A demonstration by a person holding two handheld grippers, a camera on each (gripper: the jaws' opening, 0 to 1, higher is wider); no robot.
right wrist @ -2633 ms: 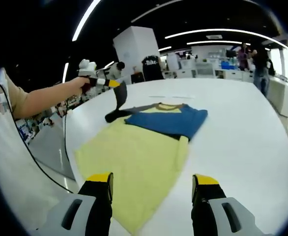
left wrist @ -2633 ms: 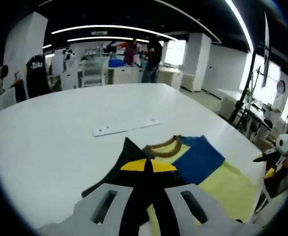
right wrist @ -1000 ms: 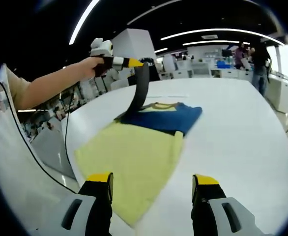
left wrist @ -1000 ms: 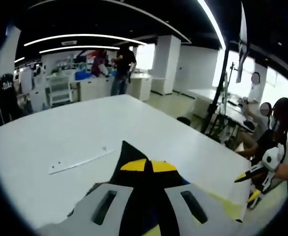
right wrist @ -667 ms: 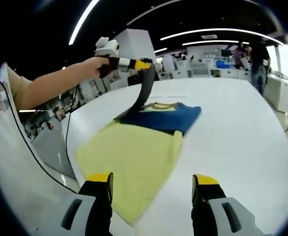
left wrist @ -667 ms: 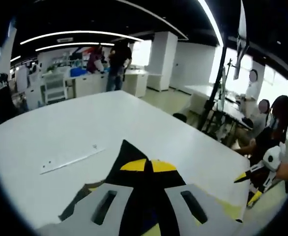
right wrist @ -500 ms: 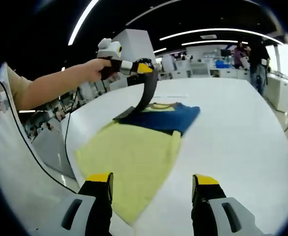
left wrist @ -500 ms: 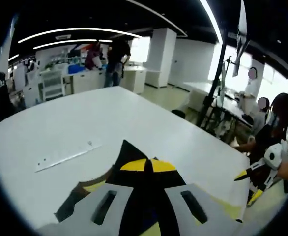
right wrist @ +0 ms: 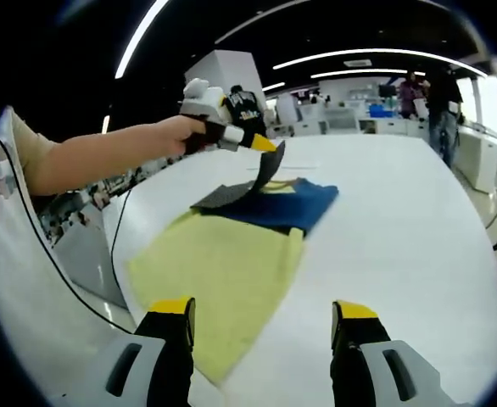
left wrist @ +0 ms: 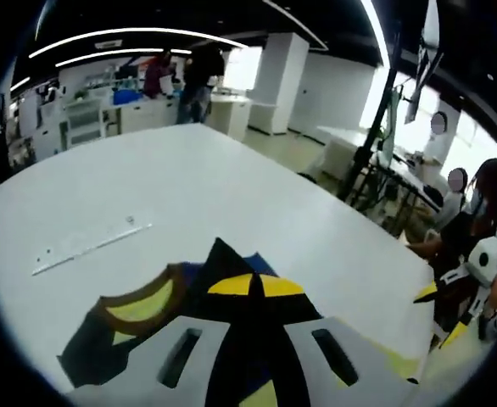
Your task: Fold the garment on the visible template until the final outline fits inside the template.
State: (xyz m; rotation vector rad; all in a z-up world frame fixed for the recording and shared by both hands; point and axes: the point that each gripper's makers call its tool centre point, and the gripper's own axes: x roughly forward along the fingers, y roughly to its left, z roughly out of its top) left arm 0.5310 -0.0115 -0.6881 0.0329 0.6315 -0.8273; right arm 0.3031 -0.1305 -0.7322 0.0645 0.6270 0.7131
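The garment [right wrist: 231, 254], yellow and blue, is lying on the white table [right wrist: 401, 254], its dark sleeve [right wrist: 261, 176] lifted over the blue part. The left gripper [right wrist: 270, 146] is pinching that sleeve between closed jaws, while the right gripper [right wrist: 264, 318] is hovering wide open, gripping nothing.

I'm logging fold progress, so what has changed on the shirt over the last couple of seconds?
The left gripper, shut on the black sleeve throughout, lifted it off the table, then carried it inward over the blue upper part of the shirt, where it now arches. The right gripper stayed open and hovering near the yellow lower part, which has not visibly moved.
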